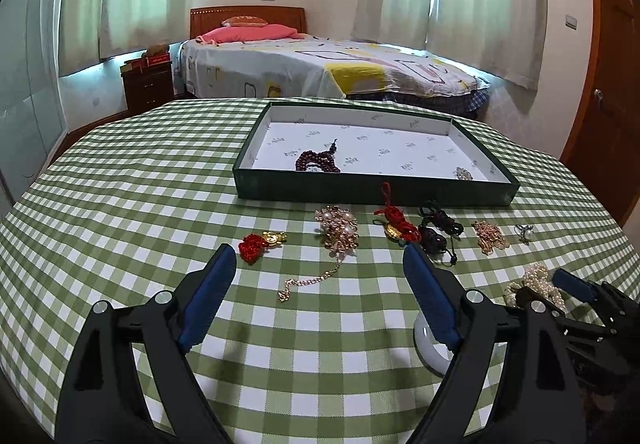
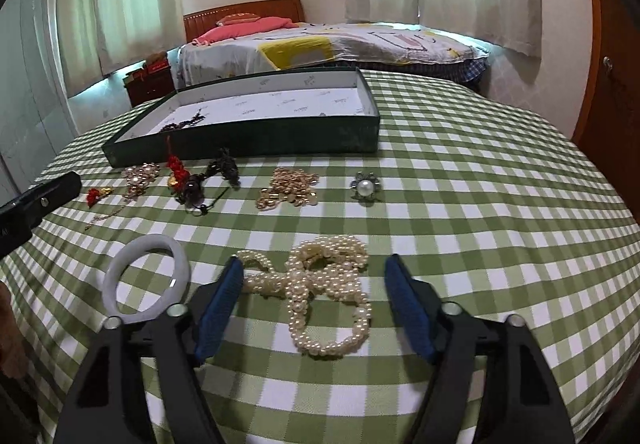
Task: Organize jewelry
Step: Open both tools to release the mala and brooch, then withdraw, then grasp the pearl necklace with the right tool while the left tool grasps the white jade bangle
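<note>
My left gripper (image 1: 319, 256) is open low over the checked cloth. Just beyond its tips lie a pearl-and-gold pendant (image 1: 338, 230) and its thin chain (image 1: 308, 282). A red knot charm (image 1: 262, 242) sits by the left fingertip. My right gripper (image 2: 315, 264) is open too, and a heap of pearl necklace (image 2: 328, 300) lies between its fingers with the pads off it. A white bangle (image 2: 146, 278) rests left of that gripper. The green tray (image 1: 376, 192) holds a dark red bead bracelet (image 1: 316, 160) and a small brooch (image 1: 464, 173).
In front of the tray lie a red-cord gold charm (image 1: 394, 224), a dark bead cord (image 1: 438, 228), a gold brooch (image 2: 288, 188) and a pearl flower ring (image 2: 365, 187). A bed (image 1: 340, 68) stands beyond the round table, and a wooden door (image 1: 612, 84) is on the right.
</note>
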The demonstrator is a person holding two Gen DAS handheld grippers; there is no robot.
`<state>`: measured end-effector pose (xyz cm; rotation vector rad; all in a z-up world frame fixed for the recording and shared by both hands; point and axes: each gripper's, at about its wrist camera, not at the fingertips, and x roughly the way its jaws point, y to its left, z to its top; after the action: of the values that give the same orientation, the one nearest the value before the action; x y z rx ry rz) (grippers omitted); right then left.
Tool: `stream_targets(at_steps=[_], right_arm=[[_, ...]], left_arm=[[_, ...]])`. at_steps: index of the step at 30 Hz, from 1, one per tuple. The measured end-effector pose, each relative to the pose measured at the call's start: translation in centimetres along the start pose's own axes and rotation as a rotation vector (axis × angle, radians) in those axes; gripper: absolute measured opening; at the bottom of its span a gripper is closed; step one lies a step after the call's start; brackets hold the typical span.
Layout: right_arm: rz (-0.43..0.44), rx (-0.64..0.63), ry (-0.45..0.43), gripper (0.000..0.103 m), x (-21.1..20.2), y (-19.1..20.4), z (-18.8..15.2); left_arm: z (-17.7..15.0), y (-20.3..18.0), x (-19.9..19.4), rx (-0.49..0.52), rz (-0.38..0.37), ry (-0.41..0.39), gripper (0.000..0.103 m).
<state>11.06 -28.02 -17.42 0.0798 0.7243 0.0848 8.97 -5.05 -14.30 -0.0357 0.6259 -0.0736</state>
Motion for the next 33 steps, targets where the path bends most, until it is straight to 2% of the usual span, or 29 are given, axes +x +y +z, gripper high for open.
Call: stream_targets(at_steps=[5, 6, 10, 12, 16, 20, 27, 33], right_arm=[[0.048, 0.007, 0.002, 0.037, -0.1, 0.3, 0.0], [0.067, 0.012, 0.004, 0.029, -0.1, 0.3, 0.0], [0.069, 0.000, 0.000, 0.018, -0.4, 0.8, 0.0], [0.059, 0.008, -0.008, 0.016, -0.7, 0.6, 0.1], [0.051, 0.040, -0.022, 0.015, -1.2, -0.3, 0.2], [0.037, 0.046, -0.042, 0.015, -1.9, -1.0, 0.2], [0.034, 0.065, -0.065, 0.015, -2.5, -1.7, 0.3], [0.036, 0.065, -0.068, 0.015, -2.5, -1.6, 0.4]], left_arm=[[-0.4, -0.9, -0.2, 0.025, -0.014, 0.003, 0.083], [-0.5, -1.2, -0.3, 0.030, -0.020, 0.004, 0.084], [-0.7, -2.0, -0.6, 0.041, -0.040, 0.004, 0.085], [-0.8, -2.5, -0.7, 0.047, -0.053, 0.005, 0.089], [-1.1, -4.0, -1.1, 0.061, -0.085, -0.006, 0.090], [-1.7, -6.3, -1.1, 0.119, -0.103, -0.019, 0.091], [-2.8, -9.0, 0.2, 0.184, -0.113, 0.018, 0.091], [-3.1, -8.7, 1.6, 0.158, -0.093, 0.068, 0.091]])
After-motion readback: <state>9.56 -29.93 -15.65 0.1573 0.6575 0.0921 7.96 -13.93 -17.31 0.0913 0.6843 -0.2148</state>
